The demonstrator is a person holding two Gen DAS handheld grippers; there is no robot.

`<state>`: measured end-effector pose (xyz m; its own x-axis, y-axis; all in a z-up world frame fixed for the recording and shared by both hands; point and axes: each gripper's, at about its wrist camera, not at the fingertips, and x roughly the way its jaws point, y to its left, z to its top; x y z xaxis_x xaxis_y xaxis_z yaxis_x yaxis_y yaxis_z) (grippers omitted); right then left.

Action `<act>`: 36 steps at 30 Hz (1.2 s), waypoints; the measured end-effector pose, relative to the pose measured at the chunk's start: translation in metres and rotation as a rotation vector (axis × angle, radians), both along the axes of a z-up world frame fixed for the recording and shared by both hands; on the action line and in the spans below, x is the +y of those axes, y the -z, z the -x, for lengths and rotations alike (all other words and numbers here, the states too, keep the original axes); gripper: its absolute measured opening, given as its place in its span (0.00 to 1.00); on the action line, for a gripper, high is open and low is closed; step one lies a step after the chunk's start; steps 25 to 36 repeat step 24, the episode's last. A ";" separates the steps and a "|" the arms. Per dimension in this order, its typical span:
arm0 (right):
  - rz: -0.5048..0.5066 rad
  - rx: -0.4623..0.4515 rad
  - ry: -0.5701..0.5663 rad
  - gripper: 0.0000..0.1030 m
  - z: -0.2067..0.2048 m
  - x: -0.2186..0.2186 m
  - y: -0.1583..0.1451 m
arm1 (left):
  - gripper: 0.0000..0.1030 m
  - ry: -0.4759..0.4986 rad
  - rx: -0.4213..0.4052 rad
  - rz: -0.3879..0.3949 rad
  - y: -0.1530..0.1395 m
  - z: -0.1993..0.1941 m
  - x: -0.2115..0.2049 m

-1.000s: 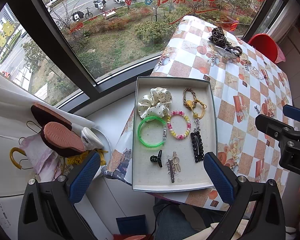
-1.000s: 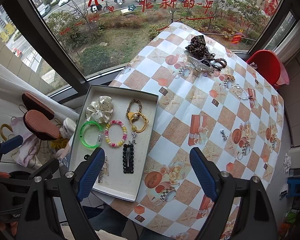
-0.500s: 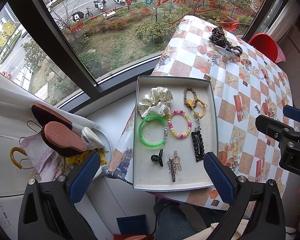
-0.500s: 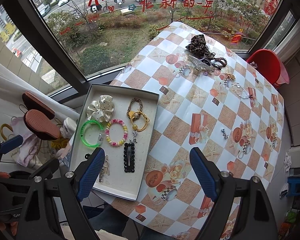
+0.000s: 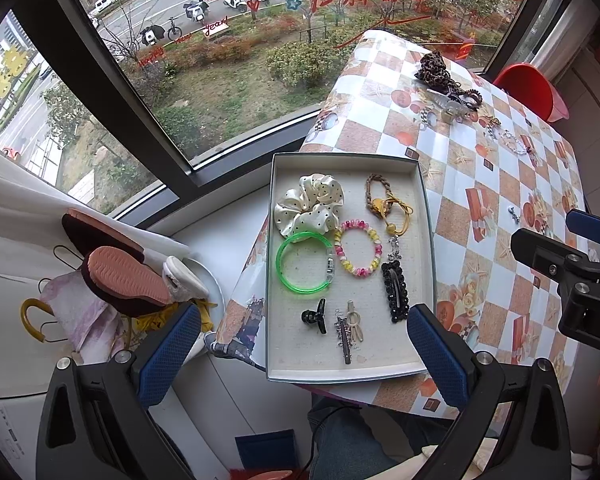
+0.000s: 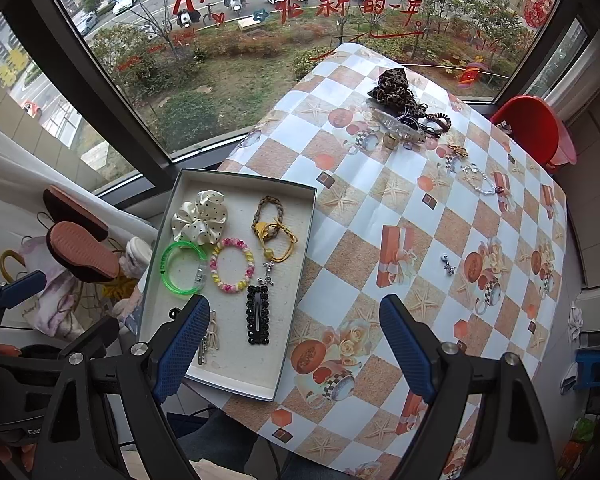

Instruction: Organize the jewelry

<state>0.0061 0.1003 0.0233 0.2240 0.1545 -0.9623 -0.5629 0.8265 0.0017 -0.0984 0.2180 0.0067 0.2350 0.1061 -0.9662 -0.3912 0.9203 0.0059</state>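
Nothing has moved since the earlier frames: both grippers hang where they were, and every piece lies as before. The left gripper (image 5: 303, 354) hovers above the near end of the shallow grey tray (image 5: 427, 240), jaws spread wide and empty; the right gripper (image 6: 294, 346) hovers over the tray's near right corner, equally wide and empty. Inside the tray, nearest, lie a small black claw clip (image 5: 315, 315) and metal hairpins (image 5: 347, 330), then a black beaded barrette (image 5: 395, 291), a green bangle (image 5: 305, 262) and a pink-and-yellow bead bracelet (image 5: 358, 253), with a dotted cream scrunchie (image 5: 309, 204) farthest. Beyond the tray, on the checked tablecloth (image 6: 380, 208), a small silver charm (image 6: 446, 263) lies alone, and a leopard-print scrunchie (image 6: 393, 90) tops a far heap.
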 end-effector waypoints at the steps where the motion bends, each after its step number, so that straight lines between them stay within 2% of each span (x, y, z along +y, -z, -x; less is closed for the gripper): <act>1: 0.000 0.000 -0.002 0.86 -0.001 0.000 0.000 | 1.00 0.004 0.000 -0.001 0.000 -0.001 -0.001; 36: 0.000 0.005 0.000 0.86 0.003 -0.001 0.002 | 1.00 -0.011 0.010 -0.003 0.003 -0.005 0.004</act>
